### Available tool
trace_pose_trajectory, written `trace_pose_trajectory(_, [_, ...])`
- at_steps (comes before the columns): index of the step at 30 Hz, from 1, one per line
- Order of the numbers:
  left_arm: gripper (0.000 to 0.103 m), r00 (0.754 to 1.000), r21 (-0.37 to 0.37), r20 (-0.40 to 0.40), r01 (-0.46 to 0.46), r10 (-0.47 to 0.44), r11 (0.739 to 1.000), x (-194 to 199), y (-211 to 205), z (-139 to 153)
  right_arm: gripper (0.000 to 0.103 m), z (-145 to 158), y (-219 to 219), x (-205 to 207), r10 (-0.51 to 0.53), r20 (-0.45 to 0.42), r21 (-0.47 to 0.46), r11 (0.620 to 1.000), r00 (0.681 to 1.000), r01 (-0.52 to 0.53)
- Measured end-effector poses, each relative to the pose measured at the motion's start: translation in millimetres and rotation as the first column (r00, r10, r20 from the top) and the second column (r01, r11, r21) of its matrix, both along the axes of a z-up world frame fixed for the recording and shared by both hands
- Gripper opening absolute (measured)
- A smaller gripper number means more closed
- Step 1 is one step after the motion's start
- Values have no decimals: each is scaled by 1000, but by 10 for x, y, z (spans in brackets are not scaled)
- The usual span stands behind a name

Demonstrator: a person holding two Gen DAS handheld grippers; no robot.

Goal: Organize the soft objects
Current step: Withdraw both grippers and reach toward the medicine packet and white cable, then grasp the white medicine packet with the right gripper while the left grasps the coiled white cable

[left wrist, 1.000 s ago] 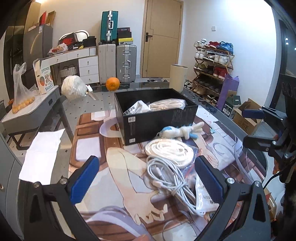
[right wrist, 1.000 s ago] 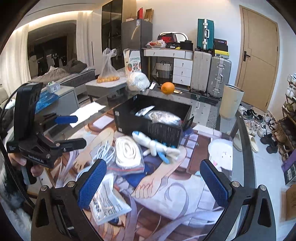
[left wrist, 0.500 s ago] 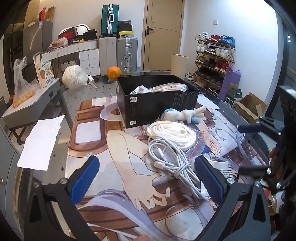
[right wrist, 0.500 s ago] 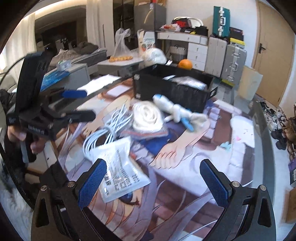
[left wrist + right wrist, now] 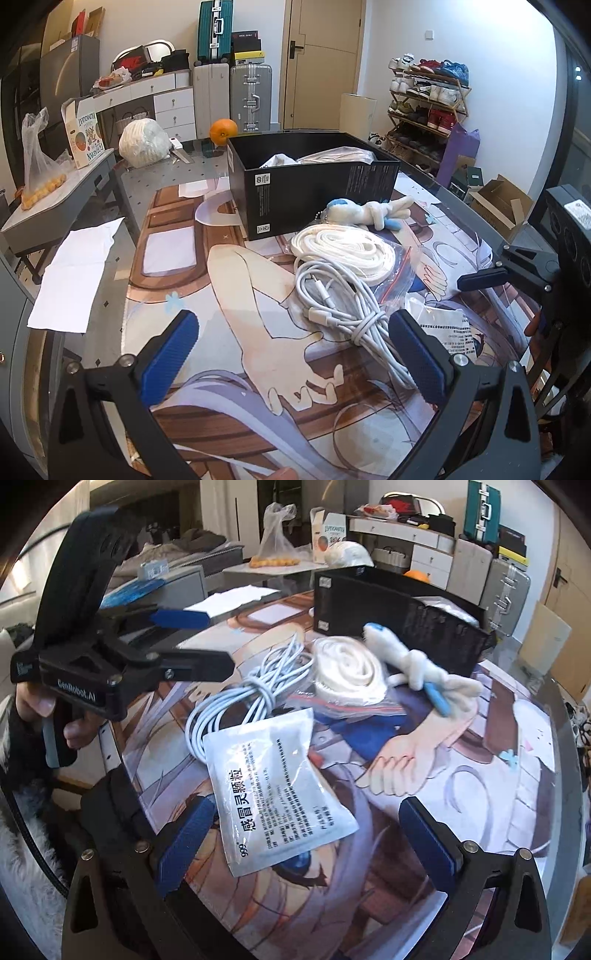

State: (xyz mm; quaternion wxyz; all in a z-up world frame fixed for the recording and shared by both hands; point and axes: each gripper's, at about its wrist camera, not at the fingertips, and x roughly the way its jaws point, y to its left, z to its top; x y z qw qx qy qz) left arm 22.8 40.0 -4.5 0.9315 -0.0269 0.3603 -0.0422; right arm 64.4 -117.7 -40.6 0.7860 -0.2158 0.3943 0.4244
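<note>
Both claws spread wide, empty. Right claw (image 5: 303, 843) low over white sachet (image 5: 275, 790) at lower centre, surface; sachet overlaps cable bundle (image 5: 236, 701), so pinch may snag cable too.

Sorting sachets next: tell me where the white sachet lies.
In the right wrist view the sachet lies flat on the mat, near the right gripper, its top edge over the cable bundle.

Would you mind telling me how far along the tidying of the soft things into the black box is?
Partly done. The black box already holds a couple of pale bagged items. Nothing is in hand: the left gripper and right gripper are both open. Left on the mat: the plush toy, bagged white rope, cable bundle and white sachet.
</note>
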Motion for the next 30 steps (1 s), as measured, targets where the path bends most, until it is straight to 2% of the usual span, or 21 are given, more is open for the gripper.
trace_pose_trajectory(14, [103,999,-15,-28,-17,17,1000,81,63,-56,102,-13,102,182,-36,-9,19,999,999,36])
trace_pose_trajectory(15, [103,999,-15,-30,-17,17,1000,89,62,-58,99,-18,110,192,-38,-6,20,999,999,38])
trace_pose_trajectory(17, [103,999,-16,-35,-14,13,1000,102,56,-63,87,5,76,198,-43,4,31,999,999,43])
trace_pose_trajectory(19, [103,999,-16,-43,-3,2,1000,111,34,-73,71,26,38,206,-52,8,35,998,999,52])
trace_pose_trajectory(20, [103,999,-17,-48,2,-3,1000,116,19,-82,68,34,10,218,-57,7,38,998,998,57])
trace_pose_trajectory(22, [103,998,-25,-58,10,-11,1000,127,-4,-98,54,46,-32,213,-64,12,40,997,998,64])
trace_pose_trajectory(25, [103,997,-45,-78,16,-20,999,164,-54,-129,48,56,-84,203,-71,19,48,996,997,70])
trace_pose_trajectory(30, [103,994,-55,-103,29,-35,998,242,-173,-175,46,83,-175,179,-90,17,70,994,996,89])
